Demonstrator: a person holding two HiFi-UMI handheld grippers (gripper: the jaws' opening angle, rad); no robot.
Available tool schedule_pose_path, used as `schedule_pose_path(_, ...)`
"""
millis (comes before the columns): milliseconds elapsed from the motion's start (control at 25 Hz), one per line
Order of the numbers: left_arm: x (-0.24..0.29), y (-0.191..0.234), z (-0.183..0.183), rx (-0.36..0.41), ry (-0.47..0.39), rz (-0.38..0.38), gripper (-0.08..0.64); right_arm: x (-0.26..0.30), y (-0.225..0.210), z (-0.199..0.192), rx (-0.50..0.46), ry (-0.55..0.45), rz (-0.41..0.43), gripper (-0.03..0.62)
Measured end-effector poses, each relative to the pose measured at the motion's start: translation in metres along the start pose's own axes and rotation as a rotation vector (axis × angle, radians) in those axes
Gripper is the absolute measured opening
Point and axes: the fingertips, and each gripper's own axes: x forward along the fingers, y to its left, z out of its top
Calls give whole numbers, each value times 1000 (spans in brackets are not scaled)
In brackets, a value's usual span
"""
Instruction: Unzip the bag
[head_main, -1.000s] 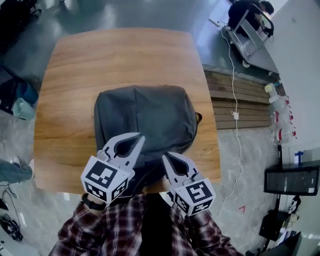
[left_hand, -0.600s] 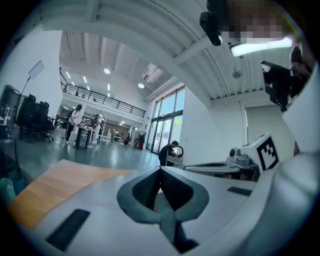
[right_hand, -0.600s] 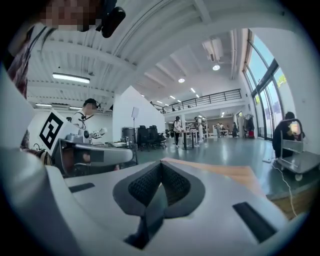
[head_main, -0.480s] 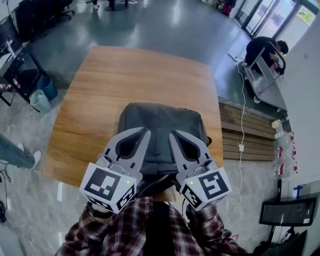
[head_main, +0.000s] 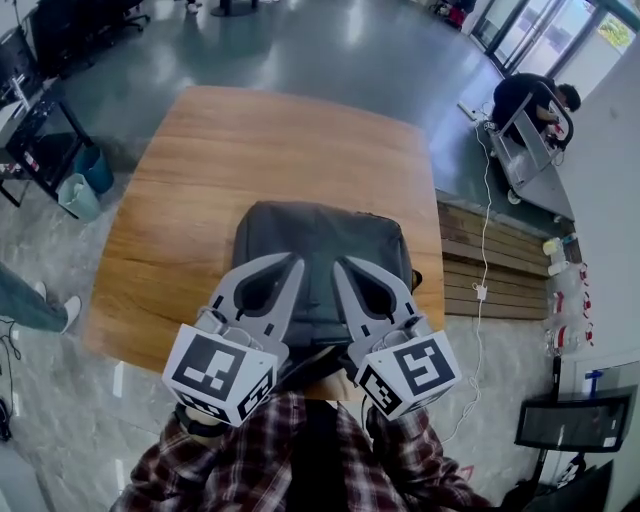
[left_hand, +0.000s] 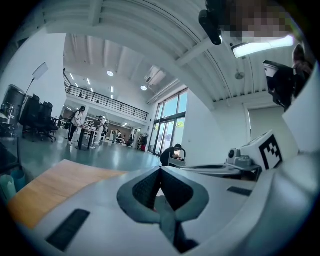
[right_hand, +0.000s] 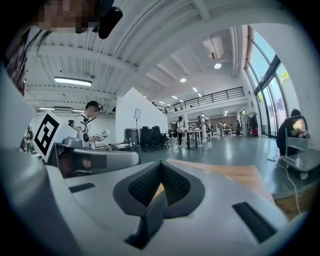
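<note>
While left hand-held gripper and right hand-held gripper hover closed, one bag rests.

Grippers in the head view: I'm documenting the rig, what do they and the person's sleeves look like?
The left gripper and right gripper are light grey plastic with dark inner pads, each bearing a white cube with black square markers. The sleeves are red-and-dark plaid.

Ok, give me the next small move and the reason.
Probably tip the left gripper and right gripper down toward the backpack: both are shut and empty above its near edge, and their own views look level across the room, not at the backpack.
</note>
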Motion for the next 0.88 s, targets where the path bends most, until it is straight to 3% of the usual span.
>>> schedule_pose_path(880,2,-5,-5,10,24,-31,9,-1,3,-6,33,0,-13,11)
